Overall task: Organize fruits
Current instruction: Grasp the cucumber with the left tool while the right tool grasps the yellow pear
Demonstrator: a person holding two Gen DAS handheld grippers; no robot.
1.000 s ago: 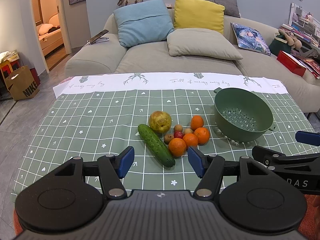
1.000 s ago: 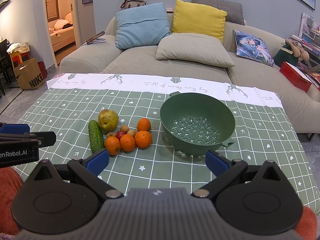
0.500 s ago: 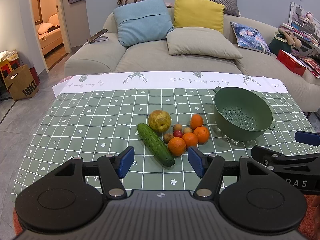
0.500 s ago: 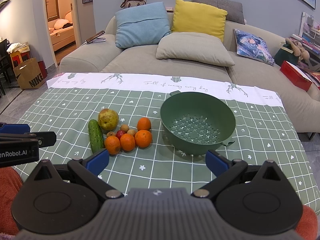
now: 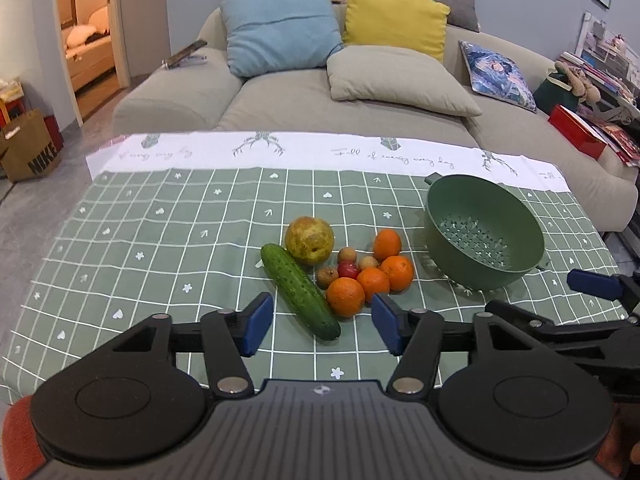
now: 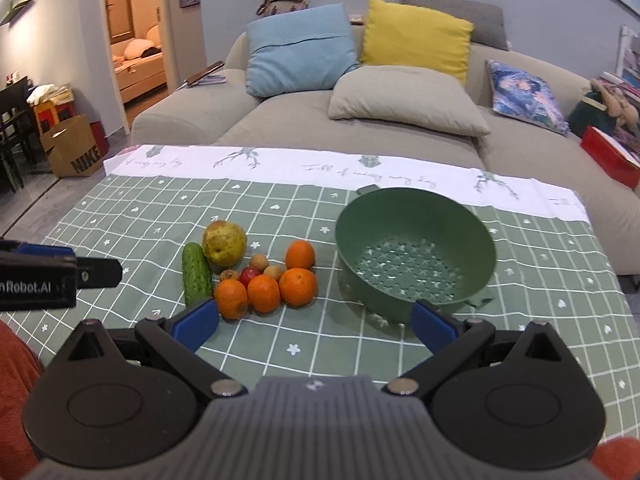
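Nearest, left gripper (image 5: 322,325) spread and empty, right gripper (image 6: 314,324) wider, also empty. Just beyond — cucumber (image 5: 299,290), oranges (image 5: 372,276), pear (image 5: 309,239) touching in a cluster; colander (image 6: 416,250) beside, empty. Risk: nudging round fruit, rolling off cloth (image 5: 160,240). Only right view shows colander's near handle.

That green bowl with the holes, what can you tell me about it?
The colander is a deep, round, dark green bowl, seemingly matte plastic, with cross-shaped holes across its bottom and a small handle tab on opposite rims. It is empty and sits tilted toward the cameras on the checked tablecloth, right of the fruit pile, touching none of it.
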